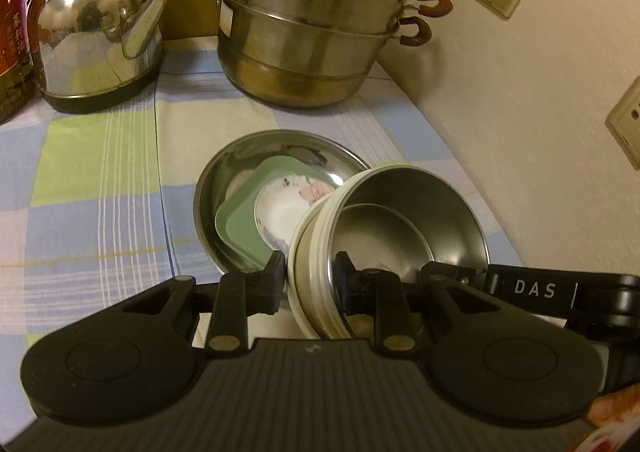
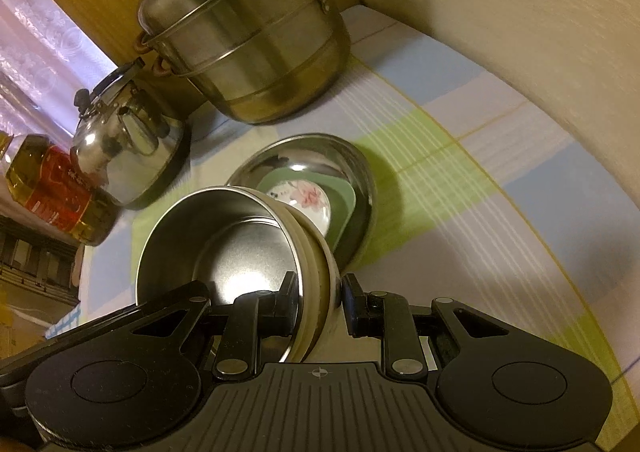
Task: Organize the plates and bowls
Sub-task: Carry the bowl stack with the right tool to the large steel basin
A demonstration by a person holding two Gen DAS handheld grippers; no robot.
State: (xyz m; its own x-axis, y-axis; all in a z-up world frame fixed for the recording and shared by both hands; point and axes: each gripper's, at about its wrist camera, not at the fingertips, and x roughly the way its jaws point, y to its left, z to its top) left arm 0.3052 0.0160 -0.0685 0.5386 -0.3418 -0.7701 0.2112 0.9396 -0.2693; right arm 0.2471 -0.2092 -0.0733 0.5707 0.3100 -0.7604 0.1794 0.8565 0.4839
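Both grippers clamp opposite sides of one steel bowl, held tilted above a checked table.

Left gripper [image 1: 310, 284] has its fingers [image 1: 274, 284] nearly closed on the bowl [image 1: 400, 219] at its cream outer wall; right gripper [image 2: 320, 306] pinches the other rim the same way. Just beyond the bowl, a steel dish [image 1: 244, 159] on the table [image 1: 100, 191] holds a green square plate [image 1: 236, 219] and a flowered white plate [image 1: 280, 207]. Far back stand a kettle [image 1: 96, 39], a steamer pot [image 1: 308, 31] and an oil bottle [image 1: 10, 23].
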